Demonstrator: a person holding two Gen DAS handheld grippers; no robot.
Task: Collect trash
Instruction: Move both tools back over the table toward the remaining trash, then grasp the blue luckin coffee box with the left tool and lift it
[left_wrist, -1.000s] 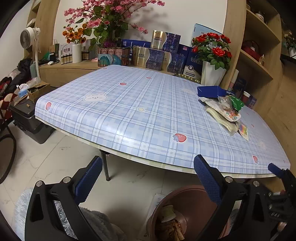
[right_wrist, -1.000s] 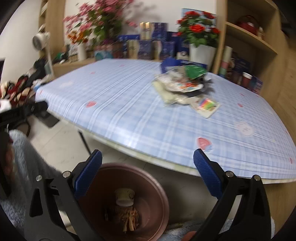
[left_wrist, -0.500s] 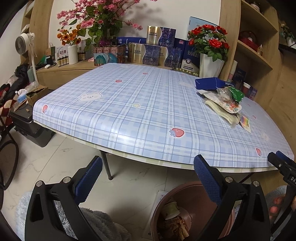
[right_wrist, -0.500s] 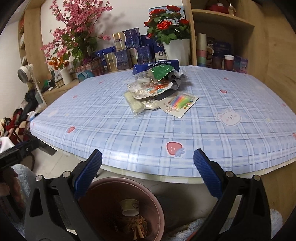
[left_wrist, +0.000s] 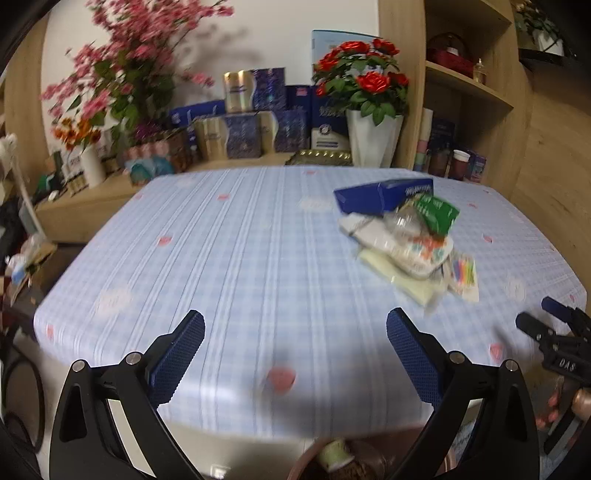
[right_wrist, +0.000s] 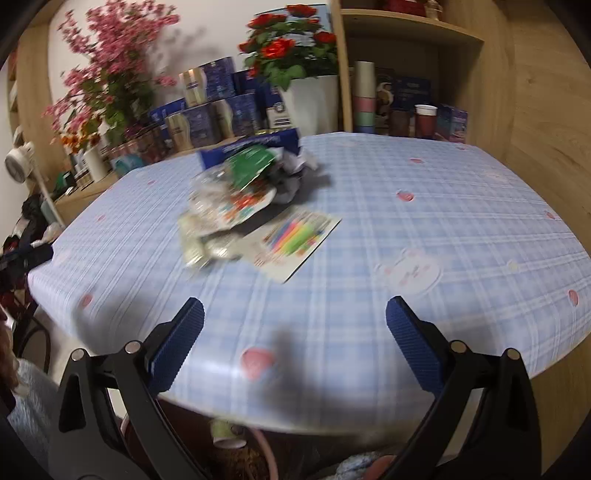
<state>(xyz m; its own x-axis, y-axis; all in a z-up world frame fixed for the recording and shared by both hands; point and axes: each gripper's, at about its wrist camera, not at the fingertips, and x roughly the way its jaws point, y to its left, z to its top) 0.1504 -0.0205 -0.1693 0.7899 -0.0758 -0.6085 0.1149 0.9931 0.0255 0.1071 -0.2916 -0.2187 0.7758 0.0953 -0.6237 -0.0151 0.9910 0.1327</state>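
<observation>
A heap of trash (left_wrist: 406, 236) lies on the blue checked table (left_wrist: 240, 258): a blue carton (left_wrist: 380, 194), a green wrapper (left_wrist: 436, 212), clear bags and a card with coloured candles (left_wrist: 463, 275). In the right wrist view the same heap (right_wrist: 236, 199) sits ahead and left, with the candle card (right_wrist: 295, 240) nearest. My left gripper (left_wrist: 295, 343) hangs open over the table's front edge, nothing between its fingers. My right gripper (right_wrist: 295, 332) is open too, above the near edge. A brown bin (right_wrist: 240, 450) holding a paper cup stands below the table edge.
Flower vases (left_wrist: 373, 136), blue gift boxes (left_wrist: 255, 129) and bottles crowd the sideboard behind the table. Wooden shelves (right_wrist: 410, 33) with cups stand at the right. Bags and clutter (left_wrist: 22, 258) sit on the floor at the left. The other gripper (left_wrist: 561, 343) shows at the right edge.
Both grippers have risen and moved forward over the table edge, so the bin has dropped to the bottom of each view. The trash heap looks closer. Both grippers stay open.
</observation>
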